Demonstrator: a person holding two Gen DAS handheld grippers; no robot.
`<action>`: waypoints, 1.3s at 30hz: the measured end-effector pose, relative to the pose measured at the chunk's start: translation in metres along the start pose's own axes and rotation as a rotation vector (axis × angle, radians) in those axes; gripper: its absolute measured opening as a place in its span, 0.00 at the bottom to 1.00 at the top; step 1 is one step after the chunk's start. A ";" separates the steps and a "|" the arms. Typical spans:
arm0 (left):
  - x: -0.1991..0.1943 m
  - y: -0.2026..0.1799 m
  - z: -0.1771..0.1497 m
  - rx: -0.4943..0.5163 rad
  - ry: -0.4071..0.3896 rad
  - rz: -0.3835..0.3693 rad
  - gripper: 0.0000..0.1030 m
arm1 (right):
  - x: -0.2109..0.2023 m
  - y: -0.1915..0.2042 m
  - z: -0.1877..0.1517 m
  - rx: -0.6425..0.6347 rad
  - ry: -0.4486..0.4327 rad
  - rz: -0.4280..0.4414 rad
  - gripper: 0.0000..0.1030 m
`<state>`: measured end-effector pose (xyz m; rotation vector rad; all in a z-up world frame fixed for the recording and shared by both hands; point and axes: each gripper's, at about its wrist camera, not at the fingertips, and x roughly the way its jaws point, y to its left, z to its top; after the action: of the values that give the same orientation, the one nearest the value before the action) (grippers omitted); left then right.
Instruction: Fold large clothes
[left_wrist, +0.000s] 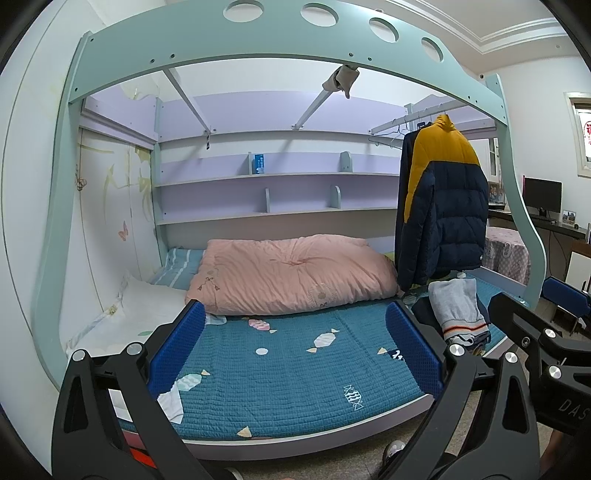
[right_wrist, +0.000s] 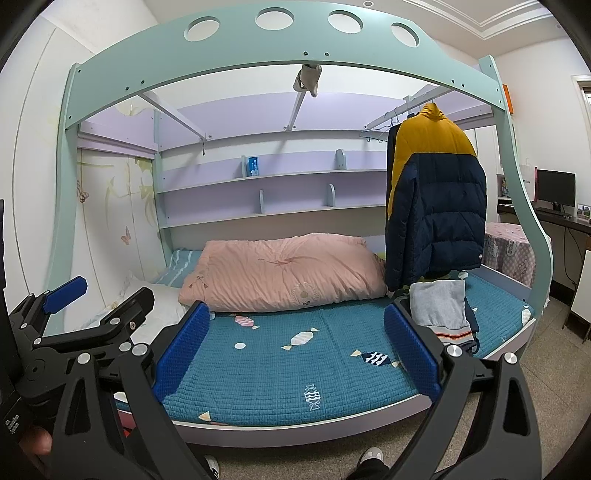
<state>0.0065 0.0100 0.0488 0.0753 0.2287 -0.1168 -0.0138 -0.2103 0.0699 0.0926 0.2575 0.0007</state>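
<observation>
Before any folding, both black blue-padded grippers, left (left_wrist: 295, 350) and right (right_wrist: 297, 350), hover spread wide and empty, facing the teal quilted bed's (right_wrist: 280, 391) front edge, likely next reaching the navy-and-yellow puffer jacket (right_wrist: 436, 206) hanging at its right end.

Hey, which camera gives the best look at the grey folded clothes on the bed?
The right wrist view. The grey clothes lie nearly whole beside the right gripper, under the jacket. In the left wrist view the clothes sit nearer the edge, wedged between both grippers.

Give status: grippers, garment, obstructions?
Left gripper open, empty. Right gripper open, empty. Puffer jacket on hanger, untouched. Folded clothes pile beneath it on bed.
</observation>
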 end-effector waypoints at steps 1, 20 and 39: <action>-0.001 0.000 0.000 0.000 0.001 0.001 0.95 | 0.000 0.000 0.000 0.000 0.001 0.000 0.89; 0.000 0.000 0.001 0.003 -0.006 0.003 0.95 | 0.001 -0.003 0.000 0.001 0.005 -0.002 0.89; 0.003 0.004 0.001 0.004 -0.003 -0.001 0.95 | 0.001 -0.006 0.001 0.000 0.006 0.001 0.89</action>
<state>0.0102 0.0139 0.0495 0.0787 0.2257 -0.1188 -0.0123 -0.2158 0.0699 0.0928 0.2633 0.0018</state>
